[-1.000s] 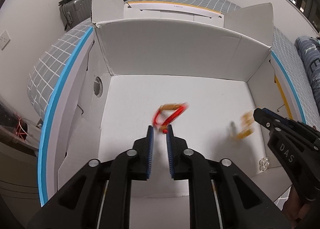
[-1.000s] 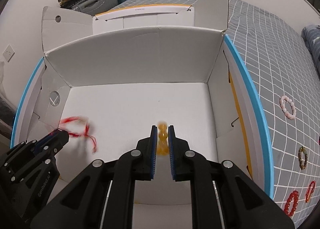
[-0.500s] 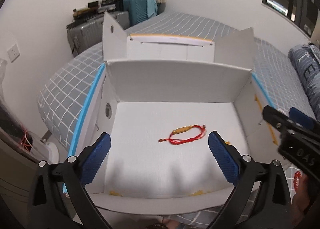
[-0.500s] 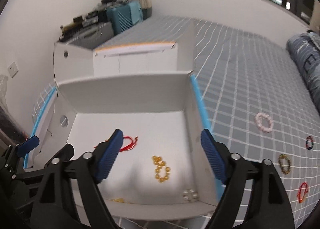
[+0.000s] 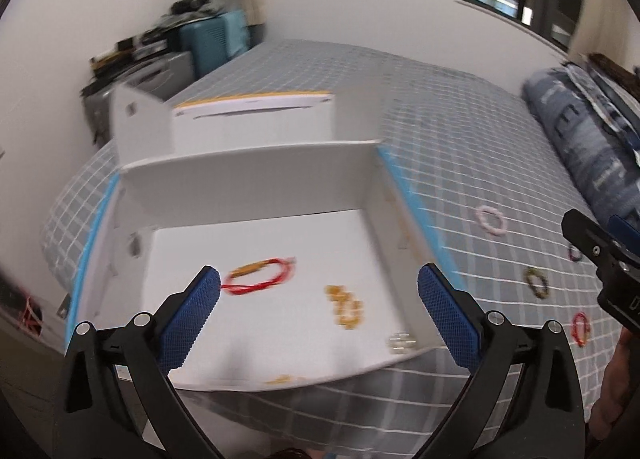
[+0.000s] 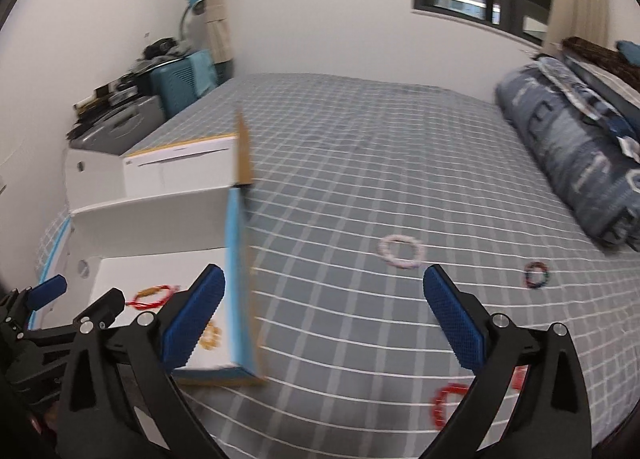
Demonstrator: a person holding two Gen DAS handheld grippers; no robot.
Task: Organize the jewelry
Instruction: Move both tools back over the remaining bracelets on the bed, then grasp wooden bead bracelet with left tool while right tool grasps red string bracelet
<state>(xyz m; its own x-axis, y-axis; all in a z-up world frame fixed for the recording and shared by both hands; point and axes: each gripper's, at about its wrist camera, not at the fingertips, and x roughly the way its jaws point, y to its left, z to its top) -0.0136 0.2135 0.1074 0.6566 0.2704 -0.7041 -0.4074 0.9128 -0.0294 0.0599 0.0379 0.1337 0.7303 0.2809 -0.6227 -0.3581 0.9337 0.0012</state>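
Both tools, the left tool (image 5: 319, 297) and the right tool (image 6: 324, 299), have just spread their jaws wide and hold nothing, the red cord bracelet (image 5: 260, 277) and amber bead bracelet (image 5: 346, 305) lying apart on the floor of the white box (image 5: 256, 179). Out on the bed (image 6: 360, 163), the pink bead bracelet (image 6: 401, 251) and dark bead bracelet (image 6: 536, 275) look light, limp and prone to roll, so pinching across one side of the loop seems best.

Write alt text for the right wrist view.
The open right gripper, empty, points over a grey checked bedspread scattered with bracelets: a pale pink one, a dark multicoloured one and a red one near the bottom. At left, a white cardboard box holds a red cord bracelet and amber beads.
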